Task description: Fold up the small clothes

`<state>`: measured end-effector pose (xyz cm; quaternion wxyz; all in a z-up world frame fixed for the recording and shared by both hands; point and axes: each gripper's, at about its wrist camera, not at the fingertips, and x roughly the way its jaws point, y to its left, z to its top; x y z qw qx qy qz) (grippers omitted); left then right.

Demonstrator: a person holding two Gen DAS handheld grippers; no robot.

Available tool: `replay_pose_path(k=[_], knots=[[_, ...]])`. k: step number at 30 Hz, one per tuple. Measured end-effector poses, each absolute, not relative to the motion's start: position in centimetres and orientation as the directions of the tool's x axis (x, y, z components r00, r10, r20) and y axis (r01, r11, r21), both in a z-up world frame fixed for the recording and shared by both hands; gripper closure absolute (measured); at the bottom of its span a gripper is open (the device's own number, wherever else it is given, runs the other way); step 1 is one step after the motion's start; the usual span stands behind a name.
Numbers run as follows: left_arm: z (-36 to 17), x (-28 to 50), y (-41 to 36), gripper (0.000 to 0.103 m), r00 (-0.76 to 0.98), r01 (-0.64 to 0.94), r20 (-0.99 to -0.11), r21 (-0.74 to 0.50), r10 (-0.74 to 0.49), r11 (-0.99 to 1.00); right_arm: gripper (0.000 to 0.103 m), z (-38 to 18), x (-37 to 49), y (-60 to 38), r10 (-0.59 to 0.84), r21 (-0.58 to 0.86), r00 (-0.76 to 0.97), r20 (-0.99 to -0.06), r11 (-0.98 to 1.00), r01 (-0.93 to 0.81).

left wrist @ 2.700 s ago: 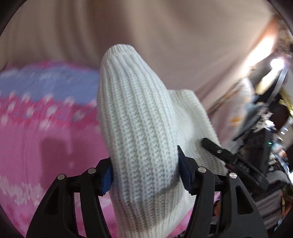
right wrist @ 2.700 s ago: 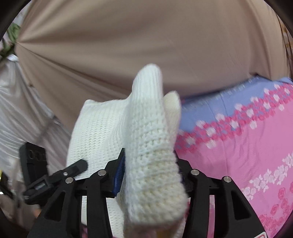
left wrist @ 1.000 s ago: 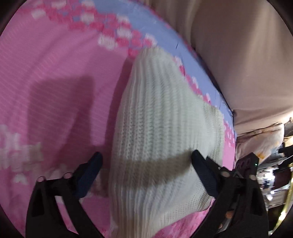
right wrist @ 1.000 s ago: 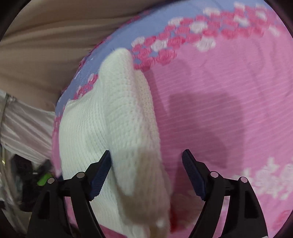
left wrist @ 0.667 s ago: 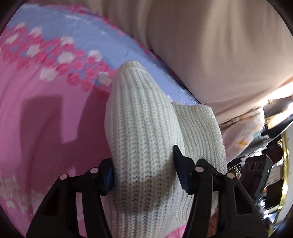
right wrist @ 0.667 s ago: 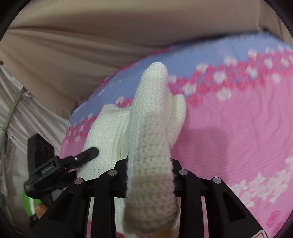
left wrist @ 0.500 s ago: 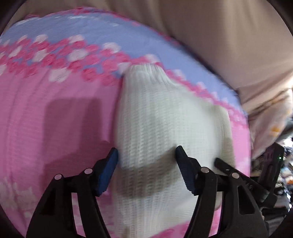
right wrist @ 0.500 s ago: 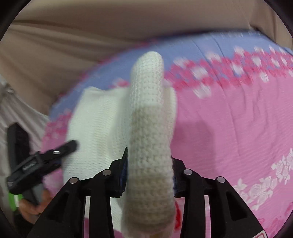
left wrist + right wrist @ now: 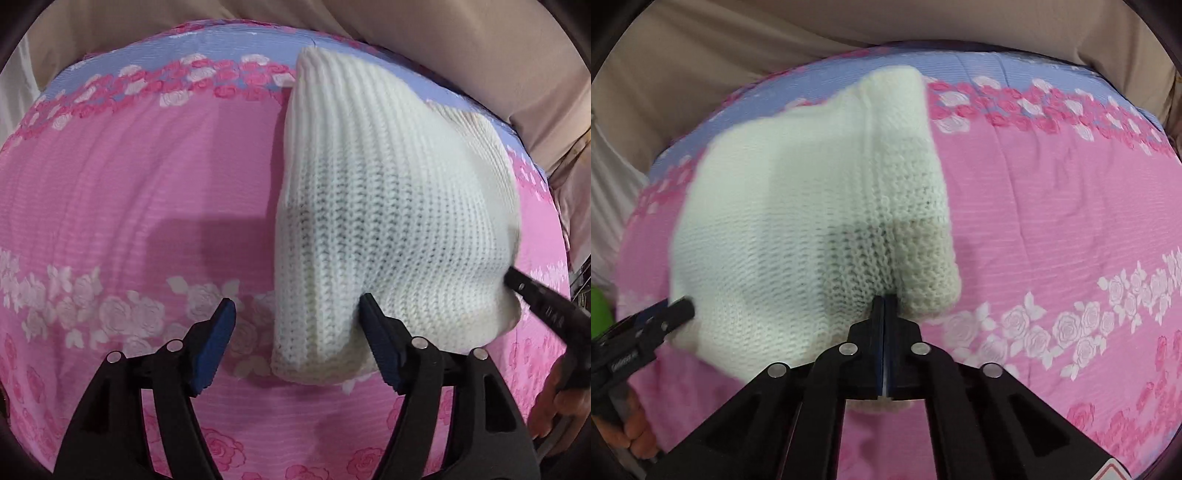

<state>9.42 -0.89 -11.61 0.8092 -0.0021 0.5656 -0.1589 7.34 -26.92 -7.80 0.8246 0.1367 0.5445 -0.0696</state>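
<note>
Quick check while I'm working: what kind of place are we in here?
Probably a bedroom: the white knit garment lies on a pink rose-print bedspread, and beige fabric, maybe a curtain, hangs behind it.

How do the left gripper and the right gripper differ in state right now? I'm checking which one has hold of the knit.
The left gripper stands with its jaws apart and opening, the white knit garment lying between them with a gap at the left pad; the right gripper has its jaws closed together, tips at the garment's near edge. Whether knit is pinched there cannot be told. Both are black with blue pads and point down at the pink floral bedsheet.
</note>
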Motion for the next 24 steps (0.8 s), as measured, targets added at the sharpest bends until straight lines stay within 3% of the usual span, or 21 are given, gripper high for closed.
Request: replay_pose_path(k=[5,8,9,13,17,20,24], knots=[[-8.0,8.2,-0.6,0.032,0.394,0.254,-0.892,-0.128,-0.223,0.959,0.103,-3.9,5.6,-28.0,0.064,0.211,0.426,-0.903,0.928,0.308],[-4.8,5.9,-0.2,0.009,0.491,0.256,-0.843,-0.101,-0.219,0.961,0.092,-1.4,2.3,-27.2,0.063,0.236,0.465,-0.883,0.916,0.325],[-4.0,5.0,-0.2,0.008,0.53,0.259,-0.819,-0.089,-0.218,0.962,0.092,-1.0,1.3,-26.5,0.069,0.243,0.467,-0.882,0.915,0.323],[-3.2,2.5,-1.2,0.007,0.606,0.268,-0.773,-0.02,-0.185,0.963,0.09,-1.5,-1.1,-24.0,0.039,0.211,0.449,-0.893,0.916,0.341],[-3.8,2.1,-2.4,0.007,0.578,0.261,-0.801,-0.002,-0.158,0.965,0.089,-1.7,-1.5,-22.5,0.014,0.189,0.443,-0.896,0.916,0.354],[-3.7,1.7,-2.3,0.007,0.571,0.24,-0.808,-0.008,-0.148,0.971,0.075,-0.9,-2.0,-21.6,-0.014,0.165,0.463,-0.886,0.925,0.343],[-3.8,1.0,-2.2,0.007,0.566,0.217,-0.813,-0.013,-0.136,0.976,0.074,-0.9,-2.6,-20.7,0.006,0.176,0.466,-0.885,0.93,0.323]])
